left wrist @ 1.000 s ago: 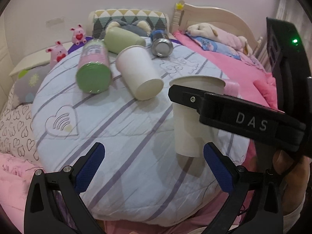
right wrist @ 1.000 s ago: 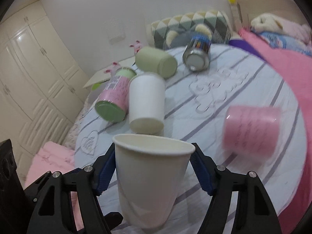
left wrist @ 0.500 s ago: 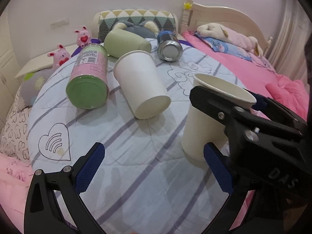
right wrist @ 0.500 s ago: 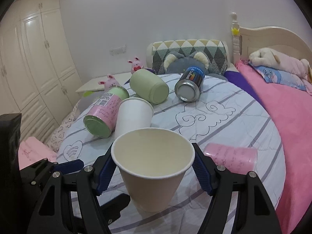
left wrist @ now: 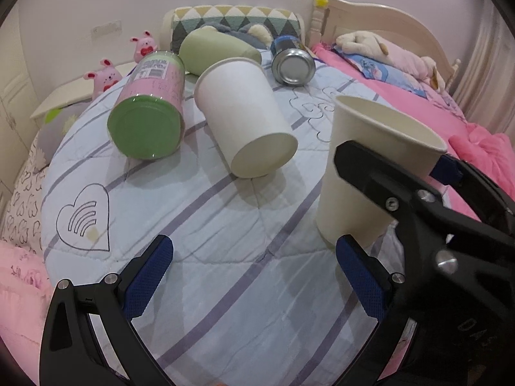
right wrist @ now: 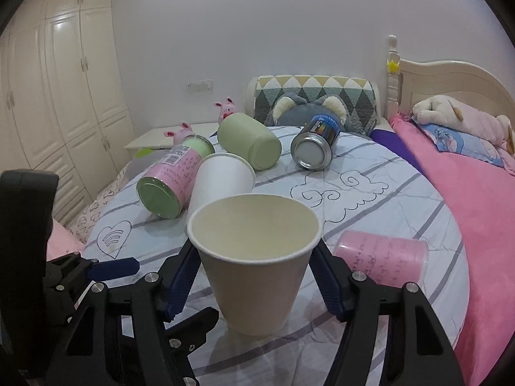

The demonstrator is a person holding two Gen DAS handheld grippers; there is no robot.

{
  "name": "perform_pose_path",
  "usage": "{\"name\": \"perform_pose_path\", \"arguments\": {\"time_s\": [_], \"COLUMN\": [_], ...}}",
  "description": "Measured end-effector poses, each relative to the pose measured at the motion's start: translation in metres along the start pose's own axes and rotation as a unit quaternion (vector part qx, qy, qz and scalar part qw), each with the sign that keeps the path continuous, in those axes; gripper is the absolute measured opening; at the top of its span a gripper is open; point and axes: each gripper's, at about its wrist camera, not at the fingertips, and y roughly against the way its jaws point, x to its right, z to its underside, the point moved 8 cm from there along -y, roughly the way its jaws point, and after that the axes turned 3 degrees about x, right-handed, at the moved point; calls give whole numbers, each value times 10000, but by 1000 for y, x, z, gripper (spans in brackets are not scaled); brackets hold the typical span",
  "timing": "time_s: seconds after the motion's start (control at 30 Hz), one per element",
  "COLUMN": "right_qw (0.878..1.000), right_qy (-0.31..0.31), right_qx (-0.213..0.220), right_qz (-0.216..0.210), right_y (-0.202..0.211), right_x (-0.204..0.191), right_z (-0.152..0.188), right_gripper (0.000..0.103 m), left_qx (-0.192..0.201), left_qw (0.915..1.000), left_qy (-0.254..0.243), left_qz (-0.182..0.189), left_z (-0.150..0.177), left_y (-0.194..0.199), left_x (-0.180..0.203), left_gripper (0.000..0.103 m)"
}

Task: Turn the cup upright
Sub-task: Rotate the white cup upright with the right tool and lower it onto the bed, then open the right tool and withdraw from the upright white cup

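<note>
A cream paper cup (right wrist: 254, 267) stands upright, mouth up, on the round striped cushion (right wrist: 386, 199). My right gripper (right wrist: 254, 276) is shut on it, with a blue pad on each side below the rim. The cup also shows at the right of the left wrist view (left wrist: 363, 173), with the right gripper's black arm across it. My left gripper (left wrist: 254, 280) is open and empty, low over the cushion (left wrist: 225, 257), just left of the cup. A second white paper cup (left wrist: 244, 115) lies on its side behind.
A pink and green can (left wrist: 149, 109), a pale green cup (left wrist: 212, 48) and a metal spray can (left wrist: 291, 61) lie on their sides at the back. A pink cup (right wrist: 379, 260) lies on its side right of the held cup. A pink bed (right wrist: 476, 193) is at the right.
The right gripper has brought the cup down and tipped it to upright on the cushion. The left gripper has stayed open.
</note>
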Motion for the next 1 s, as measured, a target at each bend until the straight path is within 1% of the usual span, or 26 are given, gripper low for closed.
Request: {"name": "perform_pose_path", "arguments": {"time_s": [0.2, 0.33, 0.4, 0.5, 0.53, 0.7, 0.83, 1.0], "right_qw": [9999, 9999, 9999, 9997, 9997, 9991, 9984, 9974], "right_qy": [-8, -2, -15, 0, 12, 67, 88, 62], "right_qx": [100, 160, 160, 224, 241, 415, 554, 700], "right_qz": [9, -11, -9, 7, 16, 92, 122, 151], "right_y": [5, 11, 14, 18, 19, 31, 41, 60], "right_x": [0, -2, -2, -4, -4, -5, -4, -1], "right_z": [5, 9, 10, 9, 9, 5, 2, -5], "right_gripper": [68, 69, 75, 77, 81, 81, 81, 81], "left_qx": [-62, -47, -39, -9, 34, 133, 291, 425], "left_qw": [9998, 9999, 9999, 10000, 9999, 9998, 9993, 9988], "left_qy": [169, 101, 97, 87, 74, 107, 127, 159], "left_qz": [-30, -63, -51, -47, -70, -103, -187, -192], "left_z": [4, 7, 8, 9, 9, 10, 8, 7], "left_y": [-1, 1, 2, 6, 7, 14, 25, 40], "left_x": [-6, -6, -5, -4, -4, -4, -6, -5], "left_gripper": [102, 102, 102, 102, 102, 102, 102, 102]}}
